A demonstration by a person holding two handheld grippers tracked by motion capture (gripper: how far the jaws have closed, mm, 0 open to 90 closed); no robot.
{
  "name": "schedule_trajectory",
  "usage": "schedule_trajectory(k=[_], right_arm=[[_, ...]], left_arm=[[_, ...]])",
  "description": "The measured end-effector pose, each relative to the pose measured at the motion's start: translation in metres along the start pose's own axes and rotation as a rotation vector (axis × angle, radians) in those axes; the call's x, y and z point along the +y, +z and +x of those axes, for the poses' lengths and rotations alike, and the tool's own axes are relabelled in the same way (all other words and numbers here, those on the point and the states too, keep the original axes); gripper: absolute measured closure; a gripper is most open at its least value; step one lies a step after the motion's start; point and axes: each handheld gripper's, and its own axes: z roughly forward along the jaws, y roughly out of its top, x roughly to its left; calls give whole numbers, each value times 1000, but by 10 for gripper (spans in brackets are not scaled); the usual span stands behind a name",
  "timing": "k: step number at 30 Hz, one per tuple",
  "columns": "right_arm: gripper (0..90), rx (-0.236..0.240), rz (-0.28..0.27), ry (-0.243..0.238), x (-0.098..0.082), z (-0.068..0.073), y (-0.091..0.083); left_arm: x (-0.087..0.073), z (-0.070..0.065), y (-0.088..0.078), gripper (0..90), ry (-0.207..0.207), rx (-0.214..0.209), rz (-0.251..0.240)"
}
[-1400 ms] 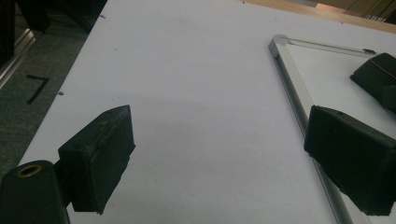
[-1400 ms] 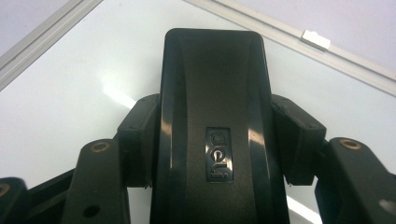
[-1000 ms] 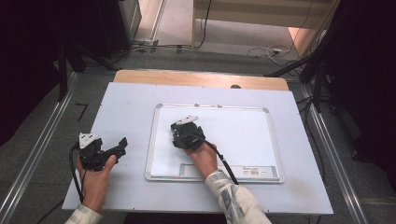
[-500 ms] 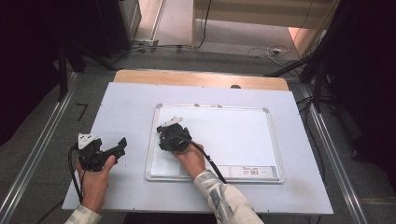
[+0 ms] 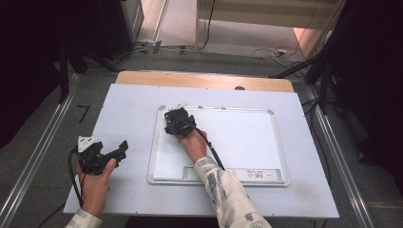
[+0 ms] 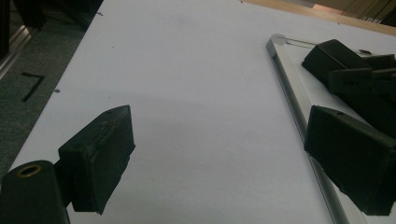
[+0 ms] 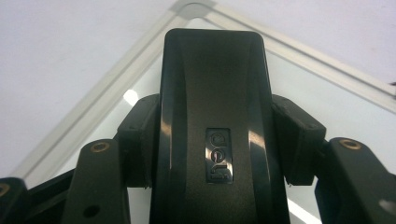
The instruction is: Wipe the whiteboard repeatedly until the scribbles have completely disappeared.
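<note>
A white whiteboard [image 5: 242,137] with a silver frame lies on the white table. My right gripper [image 5: 177,119] stands over the board's far left corner, shut on a black board eraser [image 7: 215,102]; its pads press on the eraser's two sides. The eraser lies flat against the board, pointing at the rounded frame corner [image 7: 191,7]. My left gripper [image 5: 121,148] rests low over the table left of the board, open, with nothing between its fingers. In the left gripper view its two black jaws stand wide apart around bare table, and the eraser [image 6: 327,58] shows at the far right.
The table top [image 5: 128,109] is a white sheet with a wooden strip [image 5: 204,80] along its far edge. A label [image 5: 259,174] sits on the board's near tray. Cables trail from both grippers. Grey floor and metal rails [image 5: 38,156] flank the table.
My right gripper has slid the eraser left and then away, toward the board's far left corner. The left gripper has stayed where it was.
</note>
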Motion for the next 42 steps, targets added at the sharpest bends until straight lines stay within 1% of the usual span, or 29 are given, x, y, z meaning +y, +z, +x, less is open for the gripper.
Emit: schedule_trajectory(k=[4,7,10,13,16,22,24,28,31,33,34,35,36,40,42], right_arm=[[381,-17,10,21,0,-15,-1],[381,-26,8,29,-5,-24,-5],[381,-31,9,28,-12,-28,-10],[381,-24,6,15,-21,-28,-18],[381,-9,10,-7,-31,-24,-27],[381,31,-1,-41,-52,-6,-44],[381,45,1,-55,-56,0,-48],[381,73,11,-64,-59,10,-53],[382,102,16,-61,-59,16,-54],[382,175,30,-9,-57,16,-54],[382,200,33,10,-56,17,-55],[383,202,25,9,-55,20,-56],[382,186,12,-8,-54,22,-57],[382,151,-30,-46,-48,30,-64],[382,139,-40,-61,-45,32,-67]], left_arm=[[-1,2,0,91,-7,5,2],[-1,3,-1,91,-7,7,2],[-1,2,0,91,-7,8,2],[0,1,1,91,-6,8,4],[0,1,2,91,-3,11,8],[0,-2,4,91,0,9,10],[0,-2,5,91,3,10,11],[0,-3,6,91,3,8,10],[0,-3,6,91,5,8,11],[1,-3,6,91,5,7,10],[0,-3,6,91,3,8,10],[0,-3,6,91,2,7,11],[0,-2,5,91,2,7,11],[1,-2,5,91,-1,8,9],[1,-2,4,91,1,9,7]])
